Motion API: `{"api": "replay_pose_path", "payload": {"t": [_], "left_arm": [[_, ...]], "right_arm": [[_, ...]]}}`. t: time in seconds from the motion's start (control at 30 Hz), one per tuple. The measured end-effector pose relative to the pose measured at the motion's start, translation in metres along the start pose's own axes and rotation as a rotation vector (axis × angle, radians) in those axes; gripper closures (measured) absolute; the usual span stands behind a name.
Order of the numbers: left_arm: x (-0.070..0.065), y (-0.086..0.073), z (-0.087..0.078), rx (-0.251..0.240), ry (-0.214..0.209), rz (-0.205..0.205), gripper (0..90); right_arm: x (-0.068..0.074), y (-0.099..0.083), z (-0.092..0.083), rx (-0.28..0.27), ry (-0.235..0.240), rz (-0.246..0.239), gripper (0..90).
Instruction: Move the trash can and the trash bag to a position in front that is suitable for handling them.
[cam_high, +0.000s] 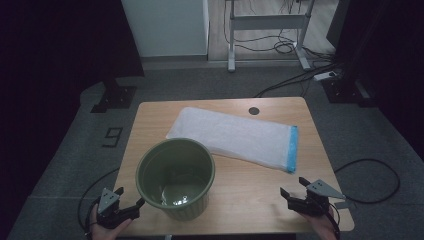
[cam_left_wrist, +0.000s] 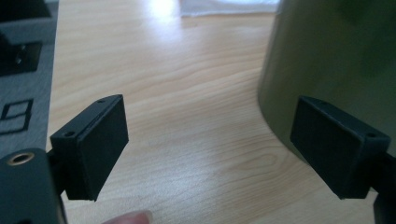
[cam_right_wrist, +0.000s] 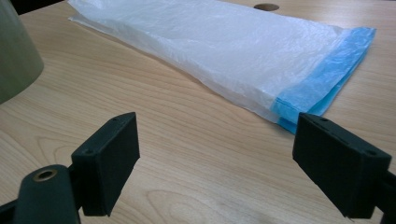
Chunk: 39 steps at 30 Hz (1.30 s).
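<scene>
A green bin (cam_high: 176, 176) stands upright on the wooden table (cam_high: 250, 180), toward its front left. Behind it lies a flat white plastic bag with a blue edge (cam_high: 235, 136), stretched from the table's middle to the right. My left gripper (cam_high: 131, 201) sits at the front left corner, open and empty, just left of the bin. In the left gripper view the bin's wall (cam_left_wrist: 327, 60) rises close behind the right jaw of my left gripper (cam_left_wrist: 210, 147). My right gripper (cam_high: 295, 191) is open and empty near the front right edge. The bag (cam_right_wrist: 224, 51) lies ahead of my right gripper (cam_right_wrist: 217, 161).
A round cable hole (cam_high: 254, 110) marks the table's far edge. Cables (cam_high: 372, 175) trail on the grey floor to the right, and a desk frame (cam_high: 265, 30) stands beyond. A floor marking "9" (cam_high: 113, 136) lies left of the table. Bare wood separates bin and right gripper.
</scene>
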<state>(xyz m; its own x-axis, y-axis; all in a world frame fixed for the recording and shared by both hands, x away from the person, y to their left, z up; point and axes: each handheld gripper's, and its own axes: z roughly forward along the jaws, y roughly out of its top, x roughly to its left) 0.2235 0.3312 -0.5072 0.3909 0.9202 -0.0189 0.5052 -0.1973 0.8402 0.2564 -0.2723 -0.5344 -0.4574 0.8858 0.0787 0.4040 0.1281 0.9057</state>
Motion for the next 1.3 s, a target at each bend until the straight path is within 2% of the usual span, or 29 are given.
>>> {"api": "replay_pose_path", "payload": {"t": [0.1, 0.13, 0.17, 0.2, 0.23, 0.27, 0.3, 0.33, 0.37, 0.4, 0.47, 0.5, 0.53, 0.57, 0.6, 0.63, 0.7, 0.73, 0.8, 0.97, 1.07, 1.3], "left_arm": [[-0.001, 0.001, -0.003, -0.002, -0.011, 0.019, 9.9], [-0.002, 0.002, -0.007, -0.002, -0.032, 0.043, 9.5], [-0.002, 0.002, -0.007, -0.002, -0.032, 0.043, 8.9], [-0.003, 0.002, -0.011, 0.002, -0.050, 0.069, 8.5], [-0.003, 0.002, -0.011, 0.002, -0.050, 0.069, 7.4], [-0.005, 0.001, -0.018, 0.007, -0.068, 0.099, 6.7], [-0.005, 0.001, -0.018, 0.007, -0.068, 0.099, 6.2], [-0.006, 0.001, -0.024, -0.002, -0.106, 0.112, 5.7], [-0.006, 0.001, -0.024, -0.002, -0.106, 0.112, 5.1], [-0.009, 0.003, -0.028, -0.012, -0.136, 0.137, 4.8], [-0.015, 0.006, -0.029, -0.020, -0.176, 0.161, 4.9], [-0.015, 0.006, -0.029, -0.020, -0.176, 0.161, 4.9], [-0.021, 0.009, -0.029, -0.024, -0.211, 0.191, 4.9], [-0.021, 0.009, -0.029, -0.024, -0.211, 0.191, 4.9], [-0.029, 0.013, -0.028, -0.032, -0.258, 0.222, 4.7], [-0.029, 0.013, -0.028, -0.032, -0.258, 0.222, 4.7], [-0.038, 0.018, -0.027, -0.046, -0.299, 0.246, 5.4], [-0.038, 0.018, -0.027, -0.046, -0.299, 0.246, 5.3], [-0.044, 0.023, -0.024, -0.059, -0.342, 0.262, 4.8], [-0.052, 0.033, -0.010, -0.056, -0.347, 0.300, 3.9], [-0.055, 0.038, 0.000, -0.059, -0.365, 0.304, 5.2], [-0.066, 0.051, 0.019, -0.052, -0.383, 0.320, 6.0]], "right_arm": [[-0.001, 0.000, -0.001, -0.003, -0.006, -0.003, 14.9], [-0.003, 0.000, -0.002, -0.008, -0.007, 0.000, 15.2], [-0.003, 0.000, -0.002, -0.008, -0.007, 0.000, 15.2], [-0.005, -0.002, -0.002, -0.002, -0.010, -0.002, 15.2], [-0.006, -0.002, -0.002, -0.001, -0.013, 0.003, 15.3], [-0.007, -0.002, -0.003, 0.002, -0.015, 0.006, 15.3], [-0.008, -0.002, -0.003, 0.002, -0.016, 0.006, 15.3], [-0.010, -0.002, -0.003, -0.002, -0.016, 0.009, 15.4], [-0.010, -0.002, -0.003, -0.002, -0.016, 0.009, 15.4], [-0.013, -0.001, -0.004, -0.008, -0.018, 0.015, 15.5], [-0.014, -0.001, -0.004, -0.010, -0.013, 0.017, 15.5], [-0.015, -0.001, -0.004, -0.010, -0.014, 0.020, 15.5], [-0.015, 0.000, -0.004, -0.009, -0.014, 0.019, 15.6], [-0.015, 0.000, -0.003, -0.010, -0.013, 0.017, 15.7], [-0.015, 0.000, -0.003, -0.008, -0.010, 0.014, 15.7], [-0.015, 0.000, -0.003, -0.008, -0.010, 0.014, 15.7], [-0.014, 0.000, -0.003, -0.004, -0.010, 0.007, 16.0], [-0.014, 0.000, -0.003, -0.004, -0.010, 0.007, 16.0], [-0.014, 0.000, -0.003, -0.002, -0.009, 0.006, 16.3], [-0.014, -0.002, -0.001, 0.004, 0.000, 0.000, 16.6], [-0.013, -0.003, 0.000, 0.017, -0.005, -0.015, 17.3], [-0.009, -0.002, 0.003, 0.015, 0.000, -0.013, 17.5]]}}
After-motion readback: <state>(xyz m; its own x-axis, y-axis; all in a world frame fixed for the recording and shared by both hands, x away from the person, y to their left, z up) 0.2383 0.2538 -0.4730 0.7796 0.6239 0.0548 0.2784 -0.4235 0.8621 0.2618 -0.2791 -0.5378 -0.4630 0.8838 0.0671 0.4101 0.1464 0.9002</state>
